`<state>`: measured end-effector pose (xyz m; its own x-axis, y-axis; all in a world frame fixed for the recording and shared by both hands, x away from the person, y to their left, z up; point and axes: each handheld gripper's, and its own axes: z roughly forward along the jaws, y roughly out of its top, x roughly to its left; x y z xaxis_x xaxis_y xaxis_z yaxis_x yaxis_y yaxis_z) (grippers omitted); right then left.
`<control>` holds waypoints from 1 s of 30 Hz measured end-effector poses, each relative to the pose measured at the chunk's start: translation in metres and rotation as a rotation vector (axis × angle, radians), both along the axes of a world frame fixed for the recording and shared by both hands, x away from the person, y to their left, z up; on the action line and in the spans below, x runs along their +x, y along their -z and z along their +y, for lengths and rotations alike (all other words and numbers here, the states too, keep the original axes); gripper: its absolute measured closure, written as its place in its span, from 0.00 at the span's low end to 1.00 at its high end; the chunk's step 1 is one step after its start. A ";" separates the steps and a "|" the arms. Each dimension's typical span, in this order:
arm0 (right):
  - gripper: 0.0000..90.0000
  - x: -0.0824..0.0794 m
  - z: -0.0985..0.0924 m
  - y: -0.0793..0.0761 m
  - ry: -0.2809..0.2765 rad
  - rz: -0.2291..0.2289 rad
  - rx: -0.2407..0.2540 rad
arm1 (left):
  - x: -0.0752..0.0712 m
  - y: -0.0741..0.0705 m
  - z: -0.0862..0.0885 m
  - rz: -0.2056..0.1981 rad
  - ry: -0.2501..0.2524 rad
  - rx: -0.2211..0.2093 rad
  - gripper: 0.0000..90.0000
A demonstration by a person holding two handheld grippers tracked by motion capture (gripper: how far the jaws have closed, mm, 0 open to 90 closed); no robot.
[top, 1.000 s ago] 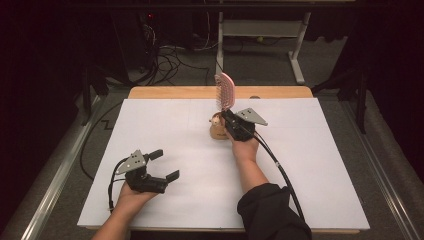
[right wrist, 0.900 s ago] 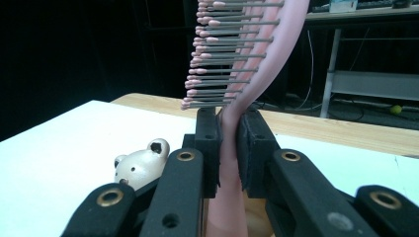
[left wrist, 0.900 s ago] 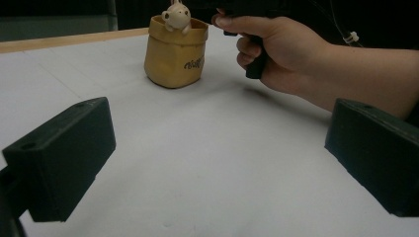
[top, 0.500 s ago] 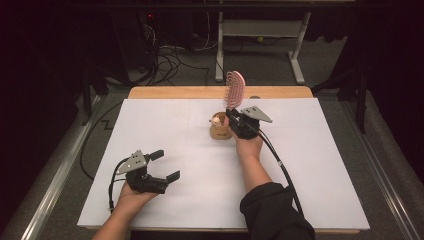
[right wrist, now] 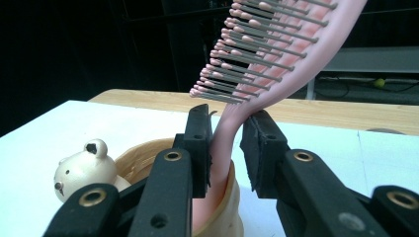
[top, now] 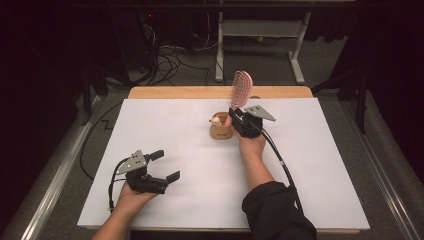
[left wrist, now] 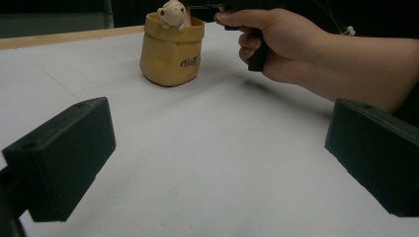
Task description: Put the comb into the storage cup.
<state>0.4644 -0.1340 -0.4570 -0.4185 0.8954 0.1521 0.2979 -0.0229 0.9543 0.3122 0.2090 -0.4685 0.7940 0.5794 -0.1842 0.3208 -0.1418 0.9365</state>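
Note:
A pink hairbrush (top: pixel 242 89) stands handle-down in a tan cup (top: pixel 221 129) with a small bear figure on its rim, at the table's far middle. My right gripper (top: pixel 235 117) is at the cup's right side, around the brush handle. In the right gripper view the handle (right wrist: pixel 222 148) leans on the left pad, and a gap shows at the right pad (right wrist: pixel 257 148). Its jaws have just been opening with the handle between them. My left gripper (top: pixel 165 165) rests open at the near left with nothing between its jaws. The cup (left wrist: pixel 170 49) shows ahead of it.
The white table cover (top: pixel 320 165) runs to a wooden edge (top: pixel 200 92) at the far side. A cable (top: pixel 277 155) trails from the right gripper along the forearm. Dark floor with cables and a desk frame lies beyond the table.
The brush head has swung to the right, and the right gripper has shifted slightly right with it. The left gripper has stayed where it was.

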 end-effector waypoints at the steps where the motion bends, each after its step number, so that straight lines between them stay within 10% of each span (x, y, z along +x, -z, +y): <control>1: 0.83 0.000 0.000 0.000 0.000 -0.001 -0.001 | 0.000 0.000 0.000 -0.003 0.000 -0.002 0.00; 30: 0.66 0.000 -0.005 -0.003 0.009 0.036 -0.040 | 0.001 0.000 0.000 0.006 0.006 -0.003 0.00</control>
<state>0.4645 -0.1395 -0.4536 -0.4052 0.9048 0.1310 0.3323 0.0122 0.9431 0.3132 0.2093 -0.4688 0.7961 0.5744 -0.1907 0.3257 -0.1412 0.9349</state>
